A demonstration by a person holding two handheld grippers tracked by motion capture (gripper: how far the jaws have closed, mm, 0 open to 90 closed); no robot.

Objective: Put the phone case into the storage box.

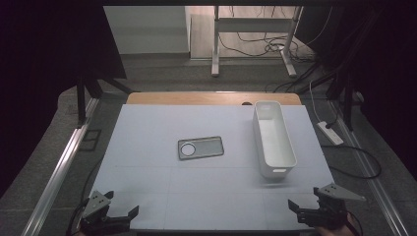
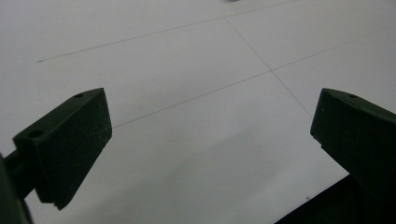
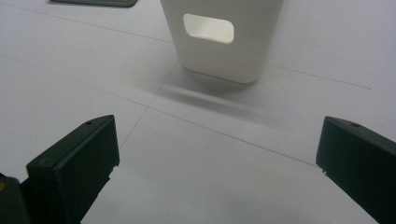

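A flat grey rectangular case point(image 1: 200, 148) with a round hole at its left end lies in the middle of the white table point(image 1: 162, 128). To its right stands a long, empty white bin point(image 1: 273, 137), lengthwise front to back. My left gripper point(image 1: 122, 202) rests at the table's front left corner, open with nothing between its jaws point(image 2: 210, 121). My right gripper point(image 1: 305, 196) sits at the front right, also open and empty point(image 3: 219, 149). In the right gripper view the bin's near end point(image 3: 219, 51) with its handle slot is straight ahead, and the case's edge point(image 3: 93, 2) shows at the top left.
A wooden strip point(image 1: 211, 98) runs along the table's far edge. A white power strip point(image 1: 330, 132) and cables lie on the floor to the right. Metal rails point(image 1: 59, 167) flank the table, and a desk frame point(image 1: 253, 29) stands behind.
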